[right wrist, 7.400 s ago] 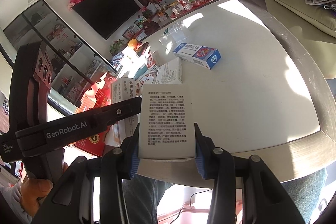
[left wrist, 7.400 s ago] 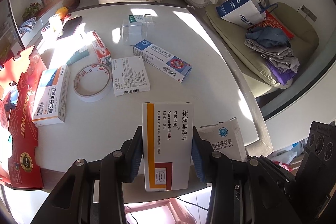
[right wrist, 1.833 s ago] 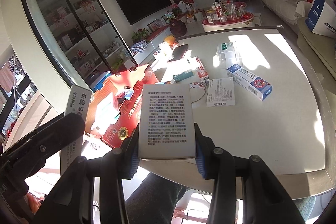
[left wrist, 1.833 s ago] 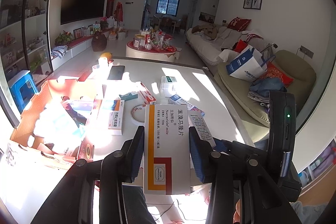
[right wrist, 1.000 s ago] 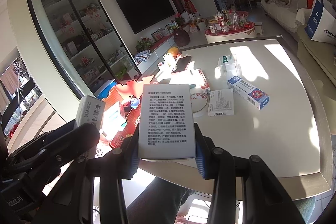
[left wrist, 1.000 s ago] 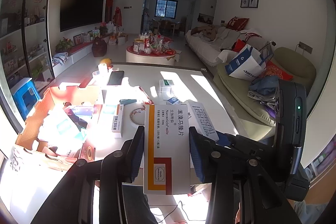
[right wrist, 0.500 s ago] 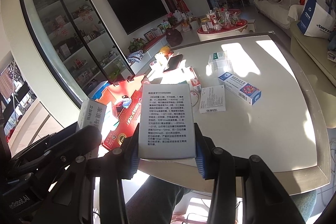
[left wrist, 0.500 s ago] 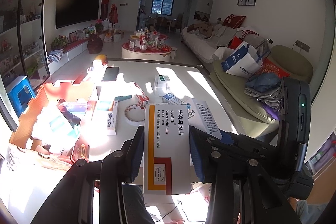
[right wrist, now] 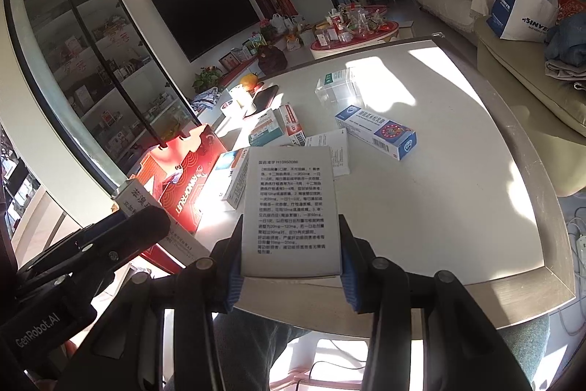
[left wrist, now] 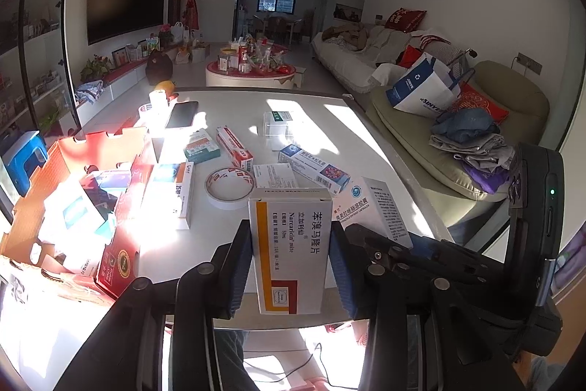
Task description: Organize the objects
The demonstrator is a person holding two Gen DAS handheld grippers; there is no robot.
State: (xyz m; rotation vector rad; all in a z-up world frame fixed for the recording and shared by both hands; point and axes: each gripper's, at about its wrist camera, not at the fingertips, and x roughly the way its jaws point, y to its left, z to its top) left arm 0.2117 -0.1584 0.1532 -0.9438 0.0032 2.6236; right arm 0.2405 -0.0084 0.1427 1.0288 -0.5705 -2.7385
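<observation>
My left gripper (left wrist: 291,266) is shut on a white medicine box with an orange stripe (left wrist: 291,244), held above the near table edge. My right gripper (right wrist: 291,259) is shut on a white medicine box with printed text (right wrist: 291,207), also above the near edge. The right gripper and its box show at the right of the left wrist view (left wrist: 381,207). An open red cardboard box (left wrist: 73,204) with packets inside stands at the table's left. It also shows in the right wrist view (right wrist: 183,178).
On the white table (left wrist: 366,149) lie a tape roll (left wrist: 229,187), a blue and white box (left wrist: 313,167), a red and white box (left wrist: 234,147), a clear box (left wrist: 276,123), a phone (left wrist: 181,114) and other cartons. A sofa (left wrist: 457,134) stands to the right.
Both grippers have stayed shut on their boxes. Since half a second ago the views have dropped slightly towards the table, and the two grippers remain side by side.
</observation>
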